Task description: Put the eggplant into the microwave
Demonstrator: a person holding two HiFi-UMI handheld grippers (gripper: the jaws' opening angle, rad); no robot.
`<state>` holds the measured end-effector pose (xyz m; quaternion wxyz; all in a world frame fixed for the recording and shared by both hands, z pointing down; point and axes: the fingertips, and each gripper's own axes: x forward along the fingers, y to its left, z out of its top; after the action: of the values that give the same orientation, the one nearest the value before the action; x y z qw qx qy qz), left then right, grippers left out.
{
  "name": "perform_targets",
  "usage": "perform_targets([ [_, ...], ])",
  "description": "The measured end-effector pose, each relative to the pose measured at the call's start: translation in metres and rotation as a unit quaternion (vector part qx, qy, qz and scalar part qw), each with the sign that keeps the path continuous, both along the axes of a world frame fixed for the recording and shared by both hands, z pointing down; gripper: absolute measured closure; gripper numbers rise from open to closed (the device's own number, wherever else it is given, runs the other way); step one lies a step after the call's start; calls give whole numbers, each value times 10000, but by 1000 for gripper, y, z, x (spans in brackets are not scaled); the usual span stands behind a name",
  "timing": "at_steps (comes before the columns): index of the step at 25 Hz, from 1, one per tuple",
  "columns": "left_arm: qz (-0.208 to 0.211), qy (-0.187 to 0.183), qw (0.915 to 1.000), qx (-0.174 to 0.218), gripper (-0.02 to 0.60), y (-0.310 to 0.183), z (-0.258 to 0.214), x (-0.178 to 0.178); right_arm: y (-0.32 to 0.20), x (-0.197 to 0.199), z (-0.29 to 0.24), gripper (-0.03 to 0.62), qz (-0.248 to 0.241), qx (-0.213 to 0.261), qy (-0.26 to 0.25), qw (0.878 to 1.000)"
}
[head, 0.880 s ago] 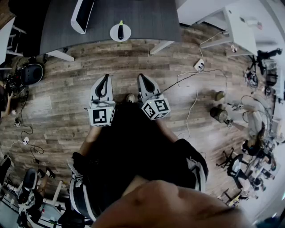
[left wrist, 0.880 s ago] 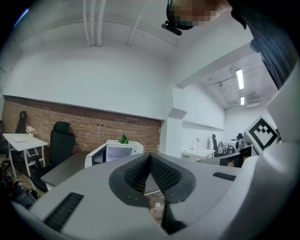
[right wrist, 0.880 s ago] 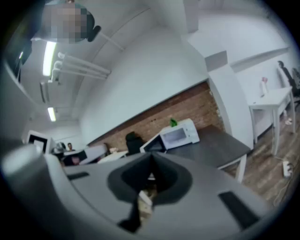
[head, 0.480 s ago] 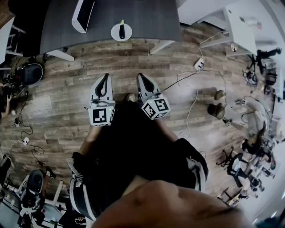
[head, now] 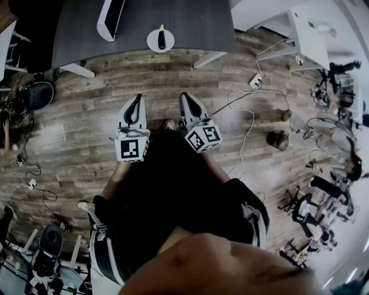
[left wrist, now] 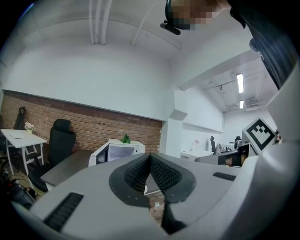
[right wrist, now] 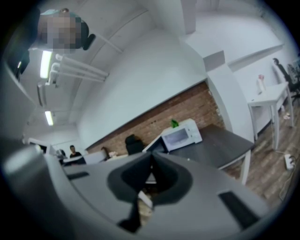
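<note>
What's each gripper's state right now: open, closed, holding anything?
Left gripper: closed, nothing between the jaws.
Right gripper: closed, nothing between the jaws.

My left gripper (head: 137, 98) and right gripper (head: 185, 95) are pale grey with black ribbed pads (left wrist: 134, 176), and each cube bears black-and-white square markers. The eggplant (head: 161, 39) is dark purple with a green tip; its plate (head: 152, 45) is white. The table (head: 190, 23) is dark grey, the microwave (head: 109, 17) white, and the floor (head: 81, 115) brown wood plank.

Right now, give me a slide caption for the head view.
Left gripper and right gripper shut above the floor; eggplant on plate beside microwave on the table ahead.
</note>
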<state>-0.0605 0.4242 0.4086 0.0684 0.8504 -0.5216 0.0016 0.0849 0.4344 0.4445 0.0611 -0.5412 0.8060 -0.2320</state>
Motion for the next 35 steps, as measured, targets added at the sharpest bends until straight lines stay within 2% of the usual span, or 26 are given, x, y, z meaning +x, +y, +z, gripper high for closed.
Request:
perform_targets([
  [10,216,50,9998,-16,545,-10,4,-42,-7,-36,9,562,297,-60,18,9995],
  [15,414,135,9991,-13,545,-10,5,-48,-4,-39,11,562,510,-114,85,9986],
  [20,439,227,9987,-88,545,-11,7,-51,-2,-36,15,562,630,-209,66,9978],
  [28,361,131,9992,-141,545,-39,17,-45,-32,-24,28,562,652,-229,-68,9976],
  [35,408,47,9990,-160,545,-87,15,-12,-84,3,29,562,591,-237,-27,9980],
])
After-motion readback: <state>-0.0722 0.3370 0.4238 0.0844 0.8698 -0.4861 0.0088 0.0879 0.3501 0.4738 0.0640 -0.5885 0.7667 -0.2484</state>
